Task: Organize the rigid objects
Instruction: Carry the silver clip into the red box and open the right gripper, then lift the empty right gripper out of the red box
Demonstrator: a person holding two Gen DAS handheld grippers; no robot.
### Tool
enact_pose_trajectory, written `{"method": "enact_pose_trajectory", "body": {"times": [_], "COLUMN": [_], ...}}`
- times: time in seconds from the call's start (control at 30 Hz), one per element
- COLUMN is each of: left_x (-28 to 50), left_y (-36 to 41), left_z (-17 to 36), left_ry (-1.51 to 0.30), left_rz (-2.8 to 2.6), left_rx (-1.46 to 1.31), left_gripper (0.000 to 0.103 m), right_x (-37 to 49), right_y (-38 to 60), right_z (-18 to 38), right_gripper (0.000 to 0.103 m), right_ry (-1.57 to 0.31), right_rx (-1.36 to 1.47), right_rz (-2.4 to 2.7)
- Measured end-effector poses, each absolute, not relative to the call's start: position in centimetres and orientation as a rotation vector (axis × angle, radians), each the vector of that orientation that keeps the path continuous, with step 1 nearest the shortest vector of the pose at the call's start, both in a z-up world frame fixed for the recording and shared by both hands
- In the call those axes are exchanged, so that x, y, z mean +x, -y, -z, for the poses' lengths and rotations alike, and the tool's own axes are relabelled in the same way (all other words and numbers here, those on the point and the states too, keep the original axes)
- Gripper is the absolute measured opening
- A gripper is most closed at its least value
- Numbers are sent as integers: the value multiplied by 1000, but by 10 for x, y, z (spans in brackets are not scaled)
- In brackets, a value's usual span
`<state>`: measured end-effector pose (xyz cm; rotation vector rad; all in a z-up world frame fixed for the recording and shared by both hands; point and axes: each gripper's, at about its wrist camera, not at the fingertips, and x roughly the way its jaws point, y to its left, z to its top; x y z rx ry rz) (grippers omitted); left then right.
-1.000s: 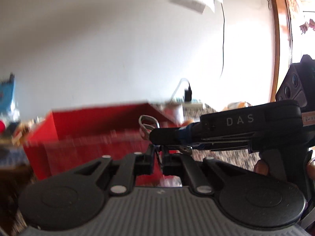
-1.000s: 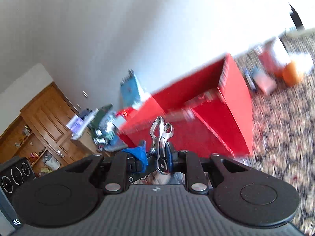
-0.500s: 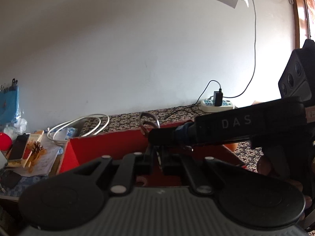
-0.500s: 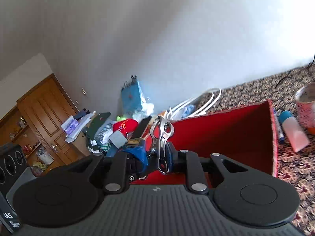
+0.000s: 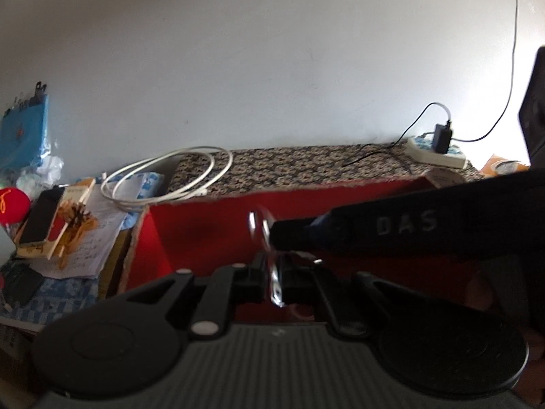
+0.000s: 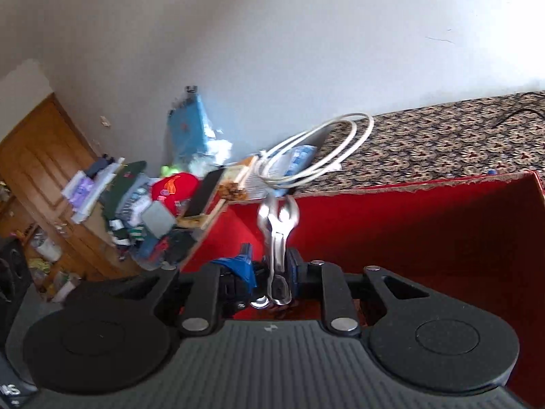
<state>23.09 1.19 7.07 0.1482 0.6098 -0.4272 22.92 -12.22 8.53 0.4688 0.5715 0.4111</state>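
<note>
Right claw and left claw both clamped on metal pliers, over red box.

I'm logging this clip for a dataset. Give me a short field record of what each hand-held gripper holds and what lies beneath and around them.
left hand-held gripper: shut on the metal tool
right hand-held gripper: shut on the same metal tool, crossing the left view from the right
tool detail: shiny, loop-shaped end pointing up; exact type unclear, blurred
container: red box, open top, below both grippers
surface: patterned cloth
nearby: coiled white cable behind the box; power strip by the wall
</note>
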Motion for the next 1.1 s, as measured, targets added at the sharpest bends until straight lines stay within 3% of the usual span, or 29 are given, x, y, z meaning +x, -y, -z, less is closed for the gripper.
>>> {"method": "enact_pose_trajectory", "body": {"times": [0.63,1.1], "left_x": [235,224], "left_y": [-6,-2], "left_z": [-53,-54], "left_ry": [-678,-670], "left_rz": [316,304], "left_rx": [208,232], "left_gripper": [2,2], "right_x": [236,231], "right_y": [129,131], "right_z": [-72,-75], "right_gripper": [3,4], "right_ry": [-715,-679], "right_rx": [487,429], "right_rz": [-322,-265]}}
